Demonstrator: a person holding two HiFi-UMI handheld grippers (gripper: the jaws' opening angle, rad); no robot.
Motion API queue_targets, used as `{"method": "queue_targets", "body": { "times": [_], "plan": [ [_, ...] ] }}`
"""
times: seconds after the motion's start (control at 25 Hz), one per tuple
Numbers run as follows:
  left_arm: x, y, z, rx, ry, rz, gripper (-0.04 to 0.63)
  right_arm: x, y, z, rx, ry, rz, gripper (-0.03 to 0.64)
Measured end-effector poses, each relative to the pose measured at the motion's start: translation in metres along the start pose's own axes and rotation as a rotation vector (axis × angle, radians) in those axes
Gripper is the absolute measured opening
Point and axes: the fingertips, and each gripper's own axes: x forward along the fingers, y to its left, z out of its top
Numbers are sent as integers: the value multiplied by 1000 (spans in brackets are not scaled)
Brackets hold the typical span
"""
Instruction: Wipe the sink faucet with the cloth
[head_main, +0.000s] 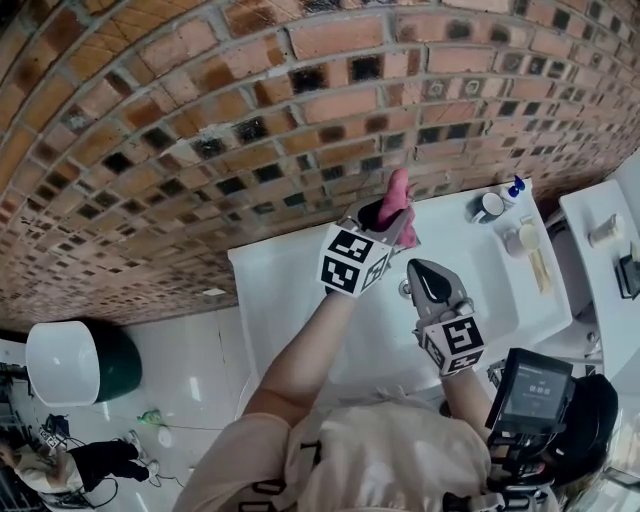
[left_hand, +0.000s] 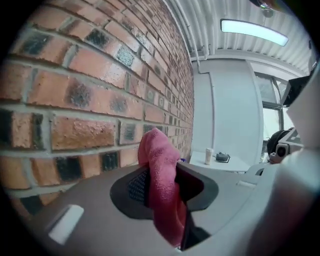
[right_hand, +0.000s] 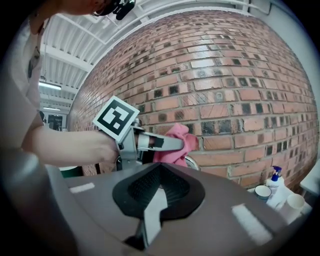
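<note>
My left gripper (head_main: 396, 226) is shut on a pink cloth (head_main: 398, 194) and holds it up against the brick wall at the back of the white sink (head_main: 290, 290). In the left gripper view the cloth (left_hand: 163, 192) hangs bunched between the jaws of the left gripper (left_hand: 161, 176). The right gripper view shows the left gripper (right_hand: 184, 144) with the cloth (right_hand: 174, 148) just above a curved chrome faucet (right_hand: 193, 161), most of which is hidden. My right gripper (head_main: 424, 270) hangs over the basin, nearer me, shut and holding nothing (right_hand: 159, 172).
A blue-pump soap bottle (head_main: 514, 189), a dark-rimmed cup (head_main: 489, 206) and a pale cup (head_main: 527, 237) stand on the sink's right ledge. A white counter (head_main: 600, 250) lies further right. On the floor at left stands a white-lidded green bin (head_main: 72, 362). The brick wall (head_main: 250, 120) is close behind.
</note>
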Motion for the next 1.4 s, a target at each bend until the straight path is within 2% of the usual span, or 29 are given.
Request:
{"method": "queue_targets", "body": {
  "times": [0.08, 0.16, 0.32, 0.44, 0.52, 0.64, 0.88, 0.96, 1.04, 1.2, 1.28, 1.4],
  "plan": [
    [12, -4, -10, 12, 29, 10, 112, -5, -1, -1, 7, 2, -7, -8],
    [18, -1, -17, 51, 38, 58, 109, -9, -1, -5, 19, 10, -12, -8],
    [27, 0, -15, 106, 7, 152, 110, -15, -11, -10, 32, 13, -32, -8],
    [32, -6, -16, 149, -23, 180, 110, -21, -30, -5, 11, 1, -76, -8],
    [37, -12, -29, 106, -20, 170, 110, -23, -44, -2, -10, -2, -107, -8],
    [45, -10, -65, -22, 12, 175, 110, -21, -60, -3, -21, 6, -132, -8],
    [59, -9, -123, -114, 113, 156, 112, -19, -66, -7, -34, 15, -133, -8],
    [59, -17, -112, -119, 85, 140, 112, -22, -68, -8, -29, 18, -136, -8],
    [55, -23, -84, -104, 17, 137, 112, -25, -71, -7, -22, 17, -145, -8],
    [38, -17, -31, -91, -85, 166, 114, -25, -72, 1, -25, -6, -142, -8],
    [39, -15, -30, -86, -75, 167, 114, -24, -70, 3, -30, -11, -133, -8],
    [52, -16, -54, -77, -1, 143, 112, -22, -63, 3, -34, -12, -114, -8]
  ]
}}
